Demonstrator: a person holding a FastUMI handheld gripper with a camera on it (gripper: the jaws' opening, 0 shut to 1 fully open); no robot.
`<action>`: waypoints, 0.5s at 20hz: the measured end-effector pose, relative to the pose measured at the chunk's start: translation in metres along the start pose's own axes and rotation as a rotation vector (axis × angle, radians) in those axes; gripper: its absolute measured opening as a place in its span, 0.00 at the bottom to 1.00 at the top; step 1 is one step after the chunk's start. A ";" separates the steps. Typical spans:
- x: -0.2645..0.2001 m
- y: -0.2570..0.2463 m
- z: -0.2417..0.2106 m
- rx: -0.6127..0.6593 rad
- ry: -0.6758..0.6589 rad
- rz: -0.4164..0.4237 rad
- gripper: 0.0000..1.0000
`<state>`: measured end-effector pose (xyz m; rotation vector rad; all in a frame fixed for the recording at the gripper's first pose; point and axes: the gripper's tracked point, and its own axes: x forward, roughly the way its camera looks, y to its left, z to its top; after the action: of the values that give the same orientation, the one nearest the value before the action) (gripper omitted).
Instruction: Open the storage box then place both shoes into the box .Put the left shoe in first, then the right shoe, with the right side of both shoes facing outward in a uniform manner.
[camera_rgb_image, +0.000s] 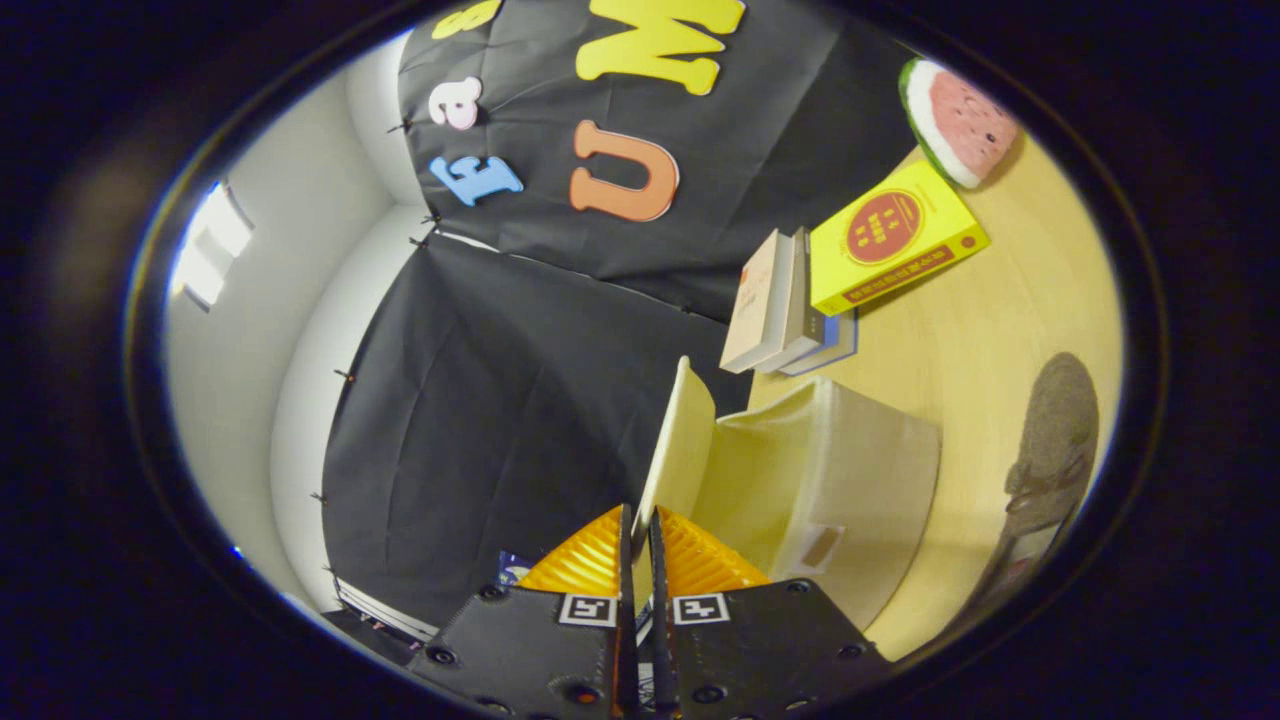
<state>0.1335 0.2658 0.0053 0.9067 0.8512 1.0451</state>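
Books (785, 305): a small stack standing upright on the table, beyond the fingers, against the black cloth wall.
Yellow book (893, 238): leaning on that stack, its cover with a red circle facing out.
Watermelon slice (955, 118): farther away than the yellow book, lying on the table.
Table (985, 330): light wood.

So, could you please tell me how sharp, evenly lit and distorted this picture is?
Gripper view: strong fisheye bending and a rolled horizon, so the wooden table looks steeply tilted. Storage box and its lid, pinched between the fingers, are sharp. A bright light patch glares on the white wall. The grey shoe lies dim and slightly soft near the edge.
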 end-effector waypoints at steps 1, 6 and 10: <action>0.000 0.010 0.003 -0.007 -0.003 0.004 0.00; 0.053 0.064 -0.002 -0.054 -0.002 0.020 0.00; 0.102 0.092 -0.014 -0.073 0.013 0.023 0.00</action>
<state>0.1185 0.3871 0.0692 0.8509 0.8097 1.0962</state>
